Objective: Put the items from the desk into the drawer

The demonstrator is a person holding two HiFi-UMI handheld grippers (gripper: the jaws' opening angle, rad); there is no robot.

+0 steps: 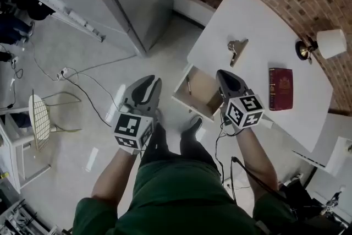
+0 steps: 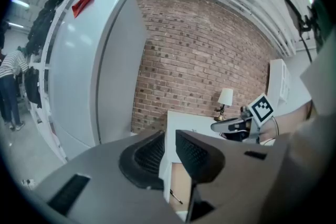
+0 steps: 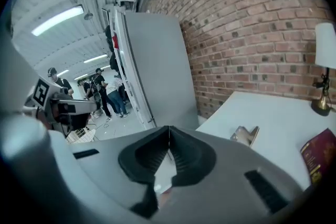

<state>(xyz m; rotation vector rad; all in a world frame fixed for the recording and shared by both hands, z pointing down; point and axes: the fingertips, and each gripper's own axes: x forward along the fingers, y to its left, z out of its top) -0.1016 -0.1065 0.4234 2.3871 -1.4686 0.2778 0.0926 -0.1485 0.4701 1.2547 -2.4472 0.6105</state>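
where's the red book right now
In the head view the red book lies flat at the right of the white desk, just below the lamp, with the binder clip to its left and the right gripper nearby.

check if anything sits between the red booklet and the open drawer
Nothing visible does. The red booklet lies on bare desk, and the binder clip sits off to the side. Only the shut right gripper hovers over the stretch to the drawer.
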